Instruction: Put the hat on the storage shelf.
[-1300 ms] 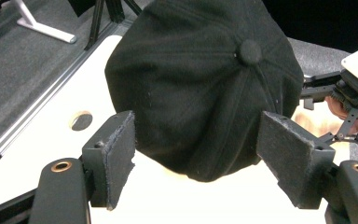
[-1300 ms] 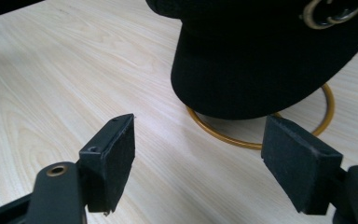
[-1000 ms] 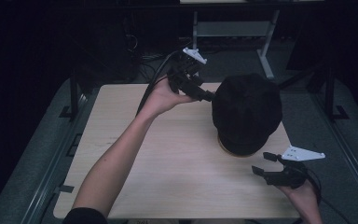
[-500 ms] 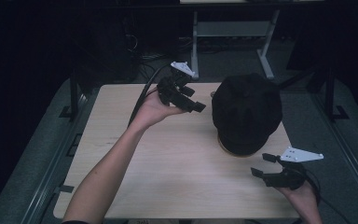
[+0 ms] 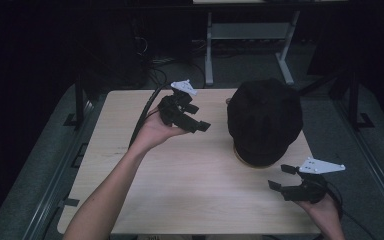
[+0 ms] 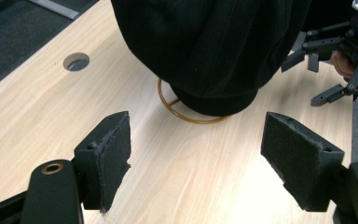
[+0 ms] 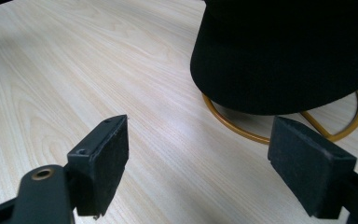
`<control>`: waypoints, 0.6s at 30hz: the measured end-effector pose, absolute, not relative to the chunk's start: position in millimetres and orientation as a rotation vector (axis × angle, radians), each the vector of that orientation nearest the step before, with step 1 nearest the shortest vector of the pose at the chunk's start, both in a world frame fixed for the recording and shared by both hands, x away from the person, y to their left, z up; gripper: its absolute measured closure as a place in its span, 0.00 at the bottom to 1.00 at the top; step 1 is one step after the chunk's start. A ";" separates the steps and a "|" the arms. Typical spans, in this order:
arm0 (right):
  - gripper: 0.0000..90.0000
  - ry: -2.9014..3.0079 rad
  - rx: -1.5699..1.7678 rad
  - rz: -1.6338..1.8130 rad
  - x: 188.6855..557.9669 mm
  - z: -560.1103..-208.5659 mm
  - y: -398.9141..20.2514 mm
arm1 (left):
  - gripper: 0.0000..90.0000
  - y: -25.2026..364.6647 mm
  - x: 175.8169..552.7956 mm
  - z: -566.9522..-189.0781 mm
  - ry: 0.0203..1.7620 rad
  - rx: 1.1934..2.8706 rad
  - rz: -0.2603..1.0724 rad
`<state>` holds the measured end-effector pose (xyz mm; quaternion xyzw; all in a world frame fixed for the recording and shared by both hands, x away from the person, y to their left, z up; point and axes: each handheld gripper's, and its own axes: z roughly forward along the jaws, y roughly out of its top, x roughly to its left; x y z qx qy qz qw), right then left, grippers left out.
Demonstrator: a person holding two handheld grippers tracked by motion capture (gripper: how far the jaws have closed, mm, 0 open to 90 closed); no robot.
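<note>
Evidently the left tool [image 5: 196, 122] had drawn back from the black hat [image 5: 265, 120] over the preceding second. One second prior it stood against the hat's left side, its jaws at the fabric; half a second prior it was already clear of it; at this moment it was held above the worktop [image 5: 190, 185] to the left of the hat, apart from it, jaws spread and empty. In the left gripper view both pads [image 6: 114, 158] stood wide with bare wood between them and the hat [image 6: 214, 46] ahead.

The hat had not shifted across the three high views. It sat over a gold wire stand [image 7: 279, 126] toward the right rear of the worktop, its lower edge covering most of the stand's ring.

The right tool [image 5: 287, 185] had held its position just in front of the hat, near the worktop's right front corner, jaws apart and carrying nothing.

Judgement: the left-hand contact on the hat had ended without lifting it. Removal of the hat from its stand remained undone, and a fresh approach would be needed.
</note>
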<state>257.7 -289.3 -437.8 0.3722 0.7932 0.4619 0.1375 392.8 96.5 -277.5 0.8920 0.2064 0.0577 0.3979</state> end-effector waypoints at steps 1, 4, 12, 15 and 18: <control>0.22 2.295 1.077 1.336 257.7 -437.8 -289.3 | 0.26 96.5 392.8 -277.5 0.523 2.259 0.146; 0.22 2.298 1.069 1.335 258.0 -438.3 -288.1 | 0.26 102.7 388.2 -284.4 0.536 2.244 0.152; 0.21 2.301 1.077 1.332 258.2 -438.3 -287.1 | 0.25 118.0 382.5 -303.0 0.571 2.239 0.129; 0.21 2.305 1.073 1.329 258.4 -438.7 -286.7 | 0.25 124.0 380.9 -310.1 0.584 2.237 0.118; 0.21 2.307 1.068 1.329 258.5 -438.8 -286.4 | 0.24 128.4 377.8 -316.1 0.601 2.234 0.112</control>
